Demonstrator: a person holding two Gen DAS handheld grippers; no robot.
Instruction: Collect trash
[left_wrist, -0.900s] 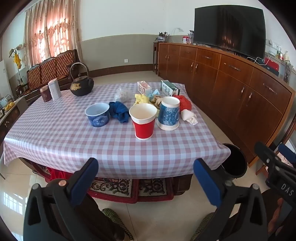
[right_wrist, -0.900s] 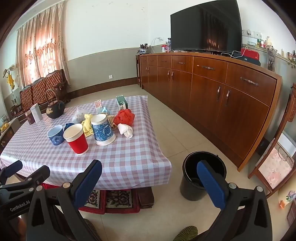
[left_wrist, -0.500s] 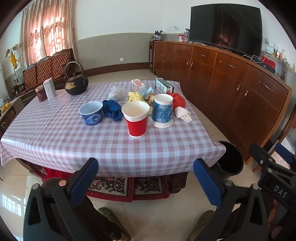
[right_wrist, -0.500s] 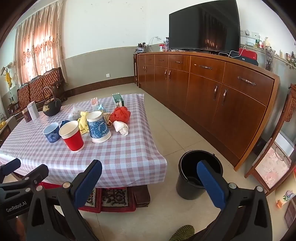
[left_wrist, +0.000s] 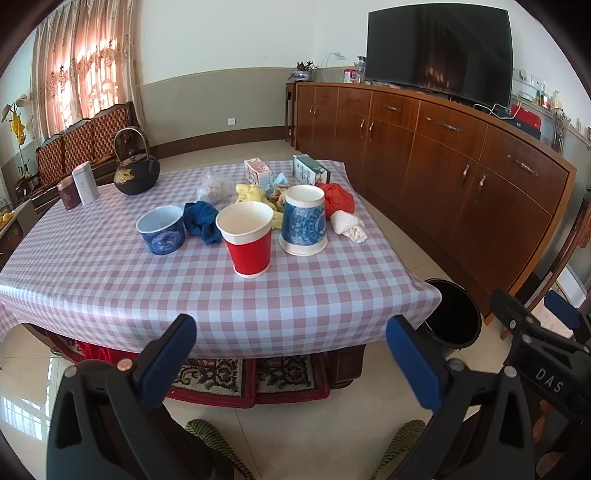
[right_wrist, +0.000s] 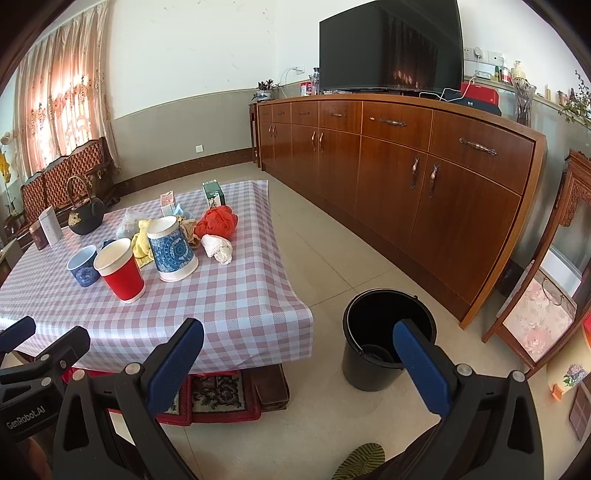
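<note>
**Trash heaped mid-tabletop, bin on the floor**

Crumpled wrappers (left_wrist: 334, 199) lie at the tabletop's (left_wrist: 110, 280) centre, at 12 o'clock behind a red paper cup (left_wrist: 247, 243) and blue patterned mug (left_wrist: 303, 225). The black bin (right_wrist: 388, 338) stands at 3 o'clock. Left tool (left_wrist: 291, 350) and right tool (right_wrist: 299, 349) hover spread, empty.

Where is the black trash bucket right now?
The black bucket stands on the tiled floor off the table's right corner, in front of the wooden sideboard; the left view shows it peeking out beside the tablecloth's edge.
</note>
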